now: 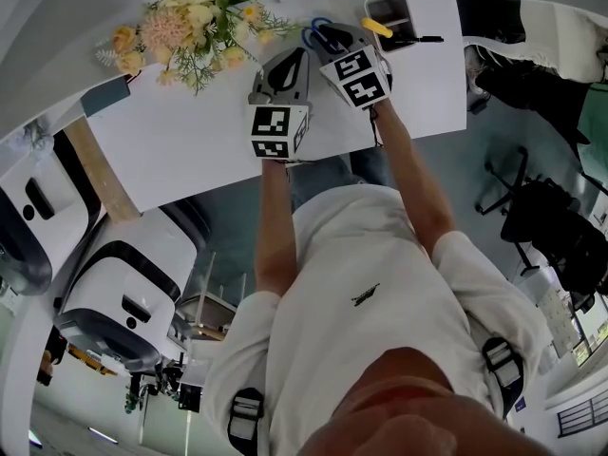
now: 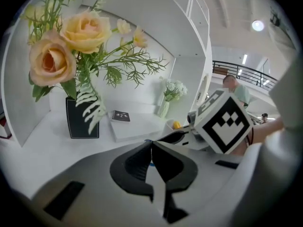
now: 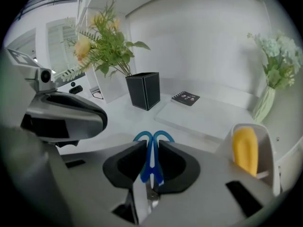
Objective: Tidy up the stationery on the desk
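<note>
Nearest to us, the right gripper (image 3: 151, 145) has its dark, matte, rounded pads pressed in on the scissors (image 3: 152, 161), one on each side of the handles. The scissors have glossy blue plastic handles. Their two loops stick out past the jaw tips, away from us, and the grey metal blades run back between the jaws toward the gripper body. We cannot tell whether the scissors touch the desk (image 3: 118, 115), a smooth white surface.

The left gripper (image 2: 151, 144) has its jaws closed tip to tip, with nothing between them. Beside it we see the right gripper's cube (image 2: 222, 122), printed with bold black and white squares.

Just right of the scissors stands a white plastic holder (image 3: 269, 150) with a rounded yellow object (image 3: 246, 150) in it. Behind it lies a flat white board (image 3: 208, 117). A small black booklet (image 3: 185, 98) rests at the board's far corner, its white print too small for us to read. Further back stands a square black vase (image 3: 143, 90) with peach and cream flowers and feathery greenery. At far right a slim pale vase (image 3: 263, 105) holds whitish-green blooms.
</note>
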The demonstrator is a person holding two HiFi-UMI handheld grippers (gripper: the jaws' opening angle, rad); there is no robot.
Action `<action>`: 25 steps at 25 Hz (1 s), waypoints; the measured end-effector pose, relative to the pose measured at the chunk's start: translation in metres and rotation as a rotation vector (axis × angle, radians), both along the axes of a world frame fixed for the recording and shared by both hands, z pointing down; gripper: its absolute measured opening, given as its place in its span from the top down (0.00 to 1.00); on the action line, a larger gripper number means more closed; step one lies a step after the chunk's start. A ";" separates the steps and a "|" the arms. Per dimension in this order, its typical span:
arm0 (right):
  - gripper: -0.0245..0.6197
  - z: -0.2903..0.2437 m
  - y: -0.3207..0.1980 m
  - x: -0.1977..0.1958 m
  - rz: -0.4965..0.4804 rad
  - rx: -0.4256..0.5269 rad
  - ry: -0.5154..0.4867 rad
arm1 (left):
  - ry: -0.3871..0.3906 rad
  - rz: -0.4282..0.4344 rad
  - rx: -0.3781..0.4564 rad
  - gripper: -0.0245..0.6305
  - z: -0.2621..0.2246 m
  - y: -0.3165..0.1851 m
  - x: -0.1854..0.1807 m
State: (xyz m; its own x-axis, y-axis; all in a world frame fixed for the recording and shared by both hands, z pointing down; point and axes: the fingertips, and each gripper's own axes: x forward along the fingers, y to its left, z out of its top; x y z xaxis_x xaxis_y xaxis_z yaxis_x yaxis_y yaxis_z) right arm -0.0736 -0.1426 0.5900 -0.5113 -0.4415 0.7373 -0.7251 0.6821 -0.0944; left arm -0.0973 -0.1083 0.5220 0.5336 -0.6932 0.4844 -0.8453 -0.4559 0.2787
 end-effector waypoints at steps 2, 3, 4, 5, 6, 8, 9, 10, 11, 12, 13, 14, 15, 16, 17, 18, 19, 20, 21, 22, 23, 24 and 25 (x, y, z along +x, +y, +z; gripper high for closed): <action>0.86 -0.013 0.002 0.004 0.014 0.019 -0.020 | -0.001 0.003 0.004 0.96 -0.004 0.000 0.001; 0.86 -0.019 0.003 0.006 0.023 0.026 -0.031 | -0.001 0.006 0.007 0.96 -0.007 0.000 0.002; 0.86 -0.025 0.004 0.009 0.032 0.032 -0.042 | 0.000 0.008 0.012 0.96 -0.010 0.000 0.003; 0.86 -0.032 0.005 0.011 0.041 0.039 -0.054 | 0.002 0.011 0.016 0.96 -0.013 0.000 0.005; 0.86 -0.038 0.005 0.014 0.051 0.048 -0.065 | 0.003 0.014 0.020 0.96 -0.016 0.000 0.006; 0.86 -0.051 0.005 0.020 0.072 0.071 -0.084 | 0.004 0.021 0.027 0.96 -0.021 0.001 0.010; 0.86 -0.057 0.005 0.024 0.081 0.080 -0.094 | 0.005 0.025 0.031 0.96 -0.024 0.000 0.012; 0.86 -0.063 0.005 0.027 0.090 0.089 -0.104 | 0.006 0.030 0.034 0.96 -0.026 0.000 0.014; 0.86 -0.070 0.004 0.030 0.099 0.099 -0.115 | 0.008 0.035 0.039 0.96 -0.029 -0.001 0.017; 0.87 -0.077 0.003 0.033 0.108 0.110 -0.127 | 0.009 0.040 0.043 0.96 -0.031 -0.002 0.020; 0.87 -0.084 0.003 0.036 0.116 0.118 -0.139 | 0.011 0.046 0.048 0.96 -0.034 -0.002 0.022; 0.87 -0.091 0.002 0.039 0.125 0.125 -0.152 | 0.012 0.051 0.053 0.96 -0.037 -0.003 0.025; 0.87 -0.098 0.002 0.042 0.136 0.130 -0.166 | 0.012 0.057 0.057 0.96 -0.039 -0.003 0.027; 0.87 -0.105 0.001 0.047 0.147 0.133 -0.180 | 0.013 0.062 0.061 0.96 -0.042 -0.003 0.030; 0.87 -0.112 0.001 0.051 0.159 0.136 -0.194 | 0.014 0.067 0.065 0.96 -0.045 -0.004 0.032; 0.87 -0.118 0.000 0.056 0.170 0.139 -0.205 | 0.015 0.071 0.069 0.96 -0.047 -0.004 0.035; 0.87 -0.123 0.000 0.062 0.181 0.142 -0.212 | 0.017 0.076 0.073 0.96 -0.050 -0.005 0.037; 0.87 -0.128 0.000 0.068 0.191 0.144 -0.217 | 0.018 0.081 0.077 0.96 -0.052 -0.006 0.040; 0.87 -0.131 -0.001 0.073 0.201 0.147 -0.220 | 0.020 0.086 0.081 0.96 -0.054 -0.007 0.043; 0.87 -0.135 -0.001 0.079 0.212 0.149 -0.225 | 0.021 0.091 0.085 0.96 -0.055 -0.008 0.046; 0.87 -0.138 -0.002 0.085 0.224 0.150 -0.234 | 0.023 0.097 0.088 0.96 -0.057 -0.009 0.050; 0.87 -0.140 -0.002 0.091 0.238 0.150 -0.245 | 0.024 0.102 0.090 0.96 -0.058 -0.009 0.053; 0.87 -0.141 -0.003 0.096 0.254 0.149 -0.257 | 0.026 0.107 0.092 0.96 -0.059 -0.010 0.056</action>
State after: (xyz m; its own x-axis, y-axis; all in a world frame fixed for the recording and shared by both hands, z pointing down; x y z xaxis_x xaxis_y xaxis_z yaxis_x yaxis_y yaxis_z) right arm 0.0229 -0.1461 0.4488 -0.5311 -0.6707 0.5177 -0.8386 0.5034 -0.2080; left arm -0.0417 -0.1185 0.4634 0.6184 -0.6725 0.4066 -0.7835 -0.5676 0.2530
